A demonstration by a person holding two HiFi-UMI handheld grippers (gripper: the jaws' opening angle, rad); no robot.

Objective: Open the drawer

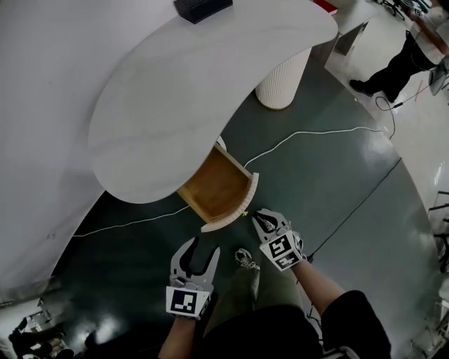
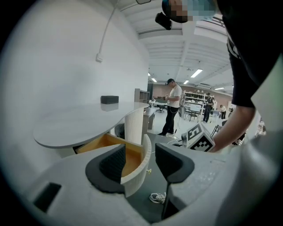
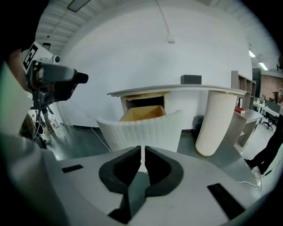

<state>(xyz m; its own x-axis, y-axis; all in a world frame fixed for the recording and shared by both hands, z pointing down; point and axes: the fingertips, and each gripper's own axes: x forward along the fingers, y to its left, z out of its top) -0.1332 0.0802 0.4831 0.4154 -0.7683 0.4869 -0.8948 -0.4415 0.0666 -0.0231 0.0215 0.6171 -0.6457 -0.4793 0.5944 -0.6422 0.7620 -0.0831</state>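
Observation:
The drawer (image 1: 214,186) stands pulled out from under the white curved desk top (image 1: 196,91), its wooden inside showing and its ribbed white front (image 1: 235,210) facing me. My left gripper (image 1: 202,247) hovers open a little short of that front, nothing between its fingers. In the left gripper view the drawer front (image 2: 135,174) shows through the open left gripper (image 2: 140,159). My right gripper (image 1: 265,219) is just right of the front's corner, apart from it. In the right gripper view the right gripper (image 3: 143,161) is closed to a thin slit, empty, with the drawer front (image 3: 141,130) beyond.
A ribbed white pillar (image 1: 280,77) holds up the desk's right end. A black box (image 1: 202,8) lies on the desk's far side. A white cable (image 1: 316,137) runs over the dark floor. My shoe (image 1: 244,259) is below the drawer. A person (image 1: 396,66) stands at upper right.

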